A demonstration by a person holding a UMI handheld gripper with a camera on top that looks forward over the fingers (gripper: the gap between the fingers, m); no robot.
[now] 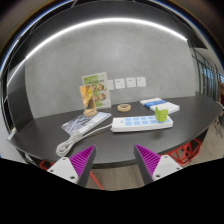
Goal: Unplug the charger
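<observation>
A white power strip [138, 123] lies on the dark table [55, 138], well beyond my fingers. A green charger [161, 114] stands plugged into its right end. My gripper [115, 160] is open and empty, with its purple pads wide apart. It is held off the table's near edge, below and a little left of the strip. Nothing is between the fingers.
A clear bag with white cable [85, 124] lies left of the strip. Behind it are a tape roll [124, 107], an upright leaflet [93, 95] and a white and blue box [160, 104]. Wall sockets [127, 83] sit on the grey wall. Red frame parts [185, 152] show under the table.
</observation>
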